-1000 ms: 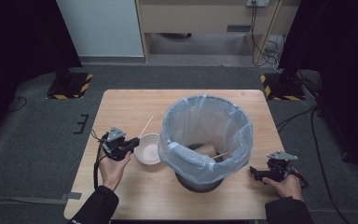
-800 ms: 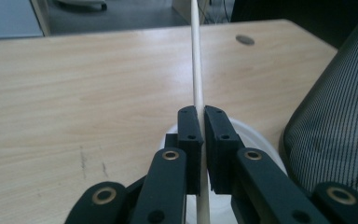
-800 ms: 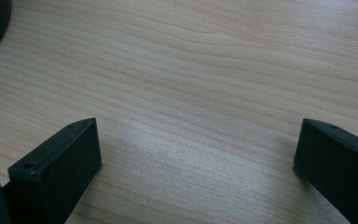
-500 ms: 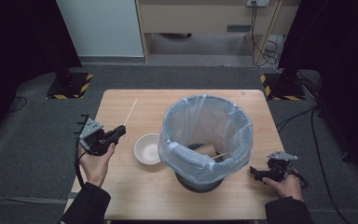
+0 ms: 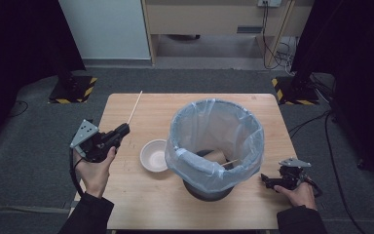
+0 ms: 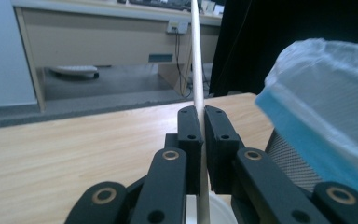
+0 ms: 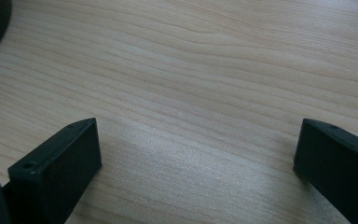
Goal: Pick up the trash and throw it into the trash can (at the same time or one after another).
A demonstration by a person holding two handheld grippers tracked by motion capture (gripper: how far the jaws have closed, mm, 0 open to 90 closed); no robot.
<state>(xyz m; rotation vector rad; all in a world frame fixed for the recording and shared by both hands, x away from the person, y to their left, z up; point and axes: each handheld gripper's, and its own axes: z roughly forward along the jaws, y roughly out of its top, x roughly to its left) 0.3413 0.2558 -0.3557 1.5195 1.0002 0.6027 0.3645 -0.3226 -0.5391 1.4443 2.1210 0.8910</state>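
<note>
The left gripper [image 6: 200,126] is clamped on a thin wooden stick [image 6: 196,56] that runs to the frame's top. In the high view it sits at centre left, beside the bowl [image 5: 154,156] and bin [image 5: 215,146]. The right gripper [image 7: 198,154], wide open and holding nothing, seemingly rests on the table [image 7: 214,60], lower right.

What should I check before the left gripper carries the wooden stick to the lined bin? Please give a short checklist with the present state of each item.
1. Left gripper shut on the wooden stick: ok, the pads press it from both sides.
2. Stick clear of the table: ok, it points up and away from the gripper.
3. Bin open at the top: ok, the blue liner is folded over the rim.
4. White bowl on the way: not ok, it sits between the left gripper and the bin, so pass above it.
5. Right gripper out of the way: ok, open and low over the table, right of the bin.
</note>
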